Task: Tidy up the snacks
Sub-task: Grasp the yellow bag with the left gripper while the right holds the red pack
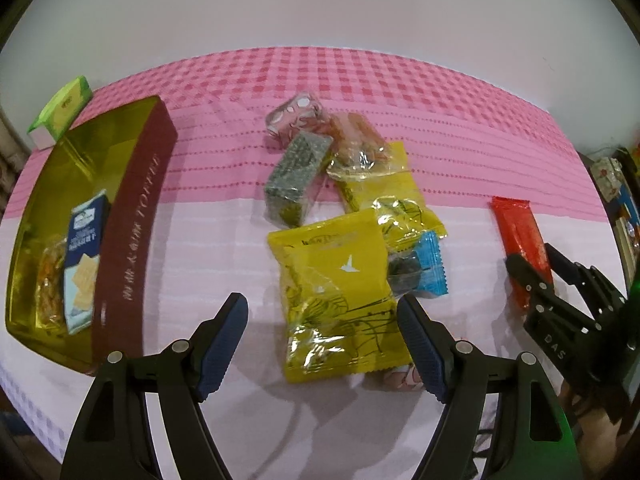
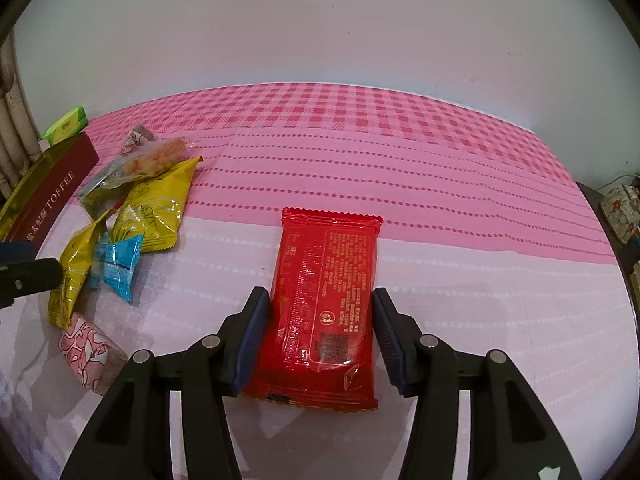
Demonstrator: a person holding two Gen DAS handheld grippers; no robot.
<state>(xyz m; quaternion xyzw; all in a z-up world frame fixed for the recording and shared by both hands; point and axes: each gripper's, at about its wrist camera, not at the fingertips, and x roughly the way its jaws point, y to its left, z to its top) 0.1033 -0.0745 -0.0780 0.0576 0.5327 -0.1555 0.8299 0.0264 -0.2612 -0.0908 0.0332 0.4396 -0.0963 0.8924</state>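
Note:
A pile of snack packets lies mid-table: a yellow packet (image 1: 336, 292) nearest, a second yellow one (image 1: 384, 196), a blue candy (image 1: 424, 268), a green-grey packet (image 1: 298, 178). My left gripper (image 1: 322, 316) is open, its jaws either side of the near yellow packet's lower end. A red packet (image 2: 326, 308) lies flat between the jaws of my right gripper (image 2: 320, 312), which is open around it, the pads close to its edges. The red packet (image 1: 520, 244) and right gripper (image 1: 532, 264) also show in the left wrist view. A gold toffee tin (image 1: 132, 216) at the left holds a blue cracker packet (image 1: 84, 264).
A green box (image 1: 64, 108) stands behind the tin. A pink patterned packet (image 2: 90, 354) lies near the front left of the right wrist view. A pink checked cloth (image 2: 360, 140) covers the table up to a white wall. Clutter sits past the right table edge (image 2: 620, 212).

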